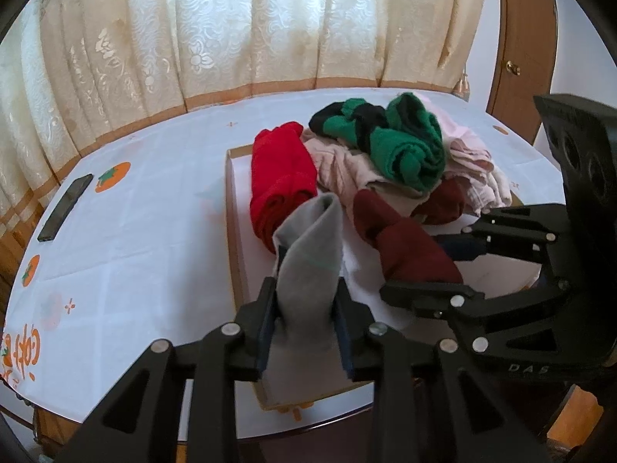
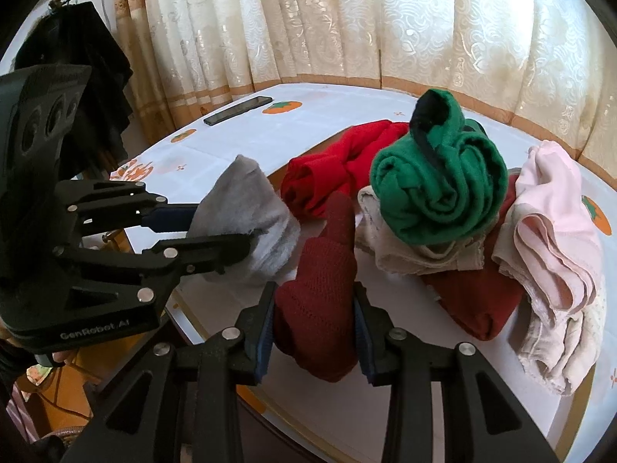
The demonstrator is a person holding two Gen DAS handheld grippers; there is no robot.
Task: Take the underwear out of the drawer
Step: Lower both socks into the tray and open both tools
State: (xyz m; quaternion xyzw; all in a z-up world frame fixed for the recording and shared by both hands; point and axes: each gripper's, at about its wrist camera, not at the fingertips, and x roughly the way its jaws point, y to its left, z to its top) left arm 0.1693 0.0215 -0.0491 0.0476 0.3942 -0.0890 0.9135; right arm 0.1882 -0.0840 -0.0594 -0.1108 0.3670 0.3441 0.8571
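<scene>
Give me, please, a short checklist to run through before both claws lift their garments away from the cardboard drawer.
1. Left claw closed on the grey garment: ok, pads press its sides.
2. Right claw closed on the dark red garment: ok.
3. Grey garment free of the pile: ok, it stands apart from the red roll.
4. Dark red garment free of the pile: cannot tell, its far end is hidden.
5. Green roll stable atop the beige pieces: cannot tell.
6. Phone outside the cardboard drawer: ok.

Table [image 1: 154, 212], phone [image 1: 65, 208], cardboard drawer [image 1: 235, 231]
</scene>
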